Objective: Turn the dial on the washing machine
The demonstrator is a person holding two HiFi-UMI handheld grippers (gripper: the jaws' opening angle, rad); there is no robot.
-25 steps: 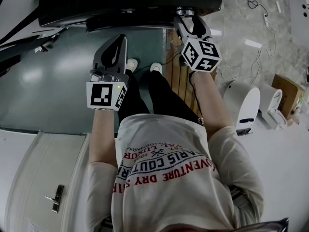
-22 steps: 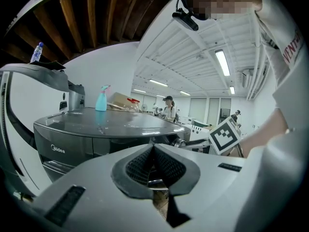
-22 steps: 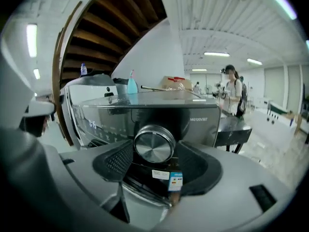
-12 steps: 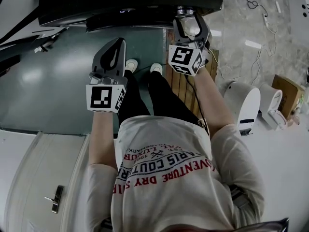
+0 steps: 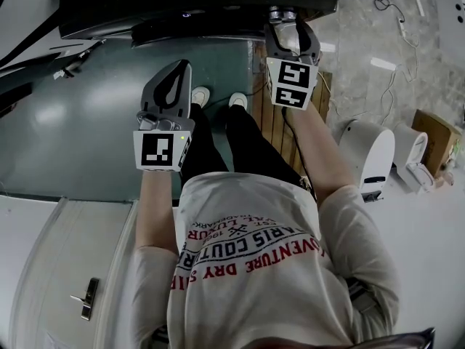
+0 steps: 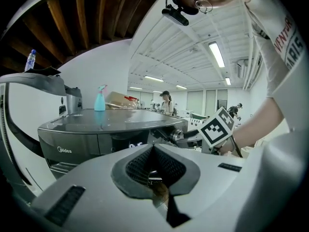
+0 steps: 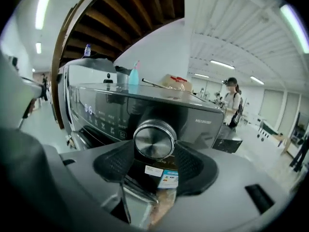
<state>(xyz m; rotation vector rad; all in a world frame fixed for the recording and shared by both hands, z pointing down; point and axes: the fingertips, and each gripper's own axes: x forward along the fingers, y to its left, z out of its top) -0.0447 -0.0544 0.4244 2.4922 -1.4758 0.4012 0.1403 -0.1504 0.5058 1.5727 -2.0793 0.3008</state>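
Right gripper (image 5: 285,26) at the dial (image 5: 282,13) of the washing machine (image 5: 196,6); left gripper (image 5: 181,64) closed and empty.
Head view: the person stands facing the dark machine with both arms stretched forward. The right gripper's jaws reach the silver dial on the front panel, while the left gripper hangs short of the machine over the green floor (image 5: 65,122). Left gripper view: its jaws meet at the tips with nothing between them, and the machine's grey top carries a blue spray bottle (image 6: 99,99). Right gripper view: the round metal dial sits squarely between the two black pads (image 7: 190,163). The jaws are closing on it and the pads lie against its left and right sides, on the panel beside the lit display (image 7: 88,108).
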